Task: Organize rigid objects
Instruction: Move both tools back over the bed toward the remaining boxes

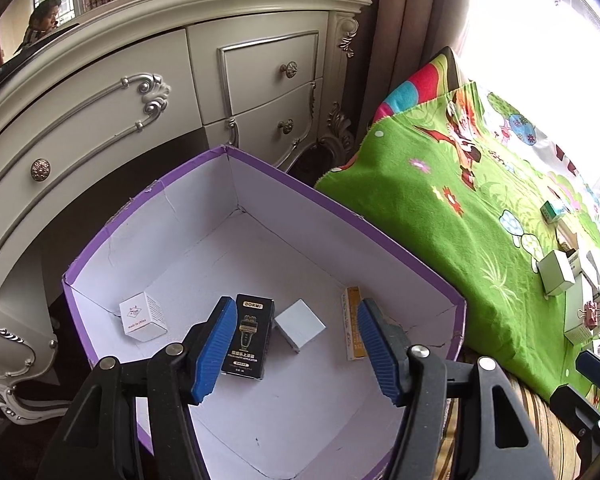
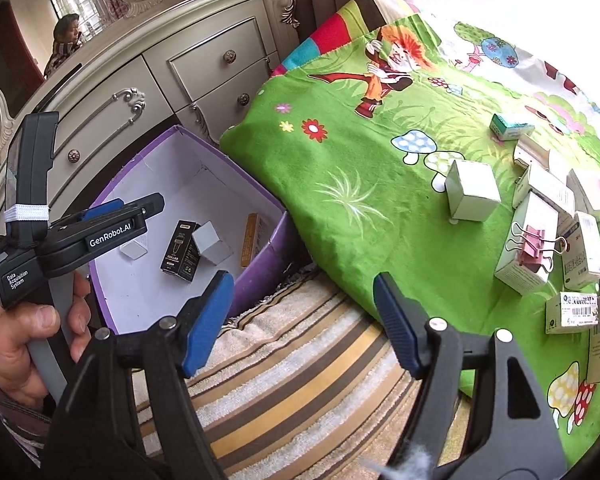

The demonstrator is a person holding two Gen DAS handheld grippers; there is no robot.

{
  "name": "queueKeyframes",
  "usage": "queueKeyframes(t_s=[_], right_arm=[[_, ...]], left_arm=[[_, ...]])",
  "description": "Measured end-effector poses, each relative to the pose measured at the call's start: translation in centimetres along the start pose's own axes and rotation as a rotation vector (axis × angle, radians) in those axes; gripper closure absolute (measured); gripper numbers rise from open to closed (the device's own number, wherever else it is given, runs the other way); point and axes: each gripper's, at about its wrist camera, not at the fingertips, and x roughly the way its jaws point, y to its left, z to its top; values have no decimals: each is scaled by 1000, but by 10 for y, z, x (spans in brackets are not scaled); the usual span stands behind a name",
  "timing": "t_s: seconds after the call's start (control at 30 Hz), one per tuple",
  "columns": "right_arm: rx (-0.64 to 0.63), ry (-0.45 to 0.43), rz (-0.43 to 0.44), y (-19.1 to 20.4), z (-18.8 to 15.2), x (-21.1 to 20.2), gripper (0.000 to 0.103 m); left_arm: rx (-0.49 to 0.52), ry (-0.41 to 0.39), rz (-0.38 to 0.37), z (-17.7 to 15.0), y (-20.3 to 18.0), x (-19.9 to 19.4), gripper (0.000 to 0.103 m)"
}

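Purple box [image 1: 400, 248], white inside, sits on the floor between the dresser [image 1: 100, 120] and the bed. Contents, four cartons: white cube [image 1: 143, 316] near the left wall, black carton [image 1: 247, 336] lying flat mid-floor, small white carton [image 1: 300, 324] just beside it, yellow carton [image 1: 352, 322] leaning on the right wall. The near half of the box floor is bare. On the bed, the green blanket [image 2: 360, 200] carries a cluster of some ten small cartons along its right edge; one bears a pink binder clip [image 2: 530, 246]. The striped towel [image 2: 300, 380] at the bed's near edge lies bare. Left hand-held gripper [image 1: 298, 346] hangs over the box, jaws apart, nothing between. Right hand-held gripper [image 2: 304, 324] is over the towel, jaws wide, empty.
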Motion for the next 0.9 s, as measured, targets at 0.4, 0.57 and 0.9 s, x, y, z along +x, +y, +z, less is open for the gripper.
queueKeyframes(t_s=[0.4,0.57,0.9], right_arm=[[147,-65,-126,-84,-25,-40,23],[214,-82,-179,-120,-37,-55,23],[279,-94,-278,-169,-57,-77,21]], left_arm=[[103,33,-139,-6,-61,-1,37],[171,14,-177,-10,-89,-6,37],[314,55,-393,-26,-166,-15,37]])
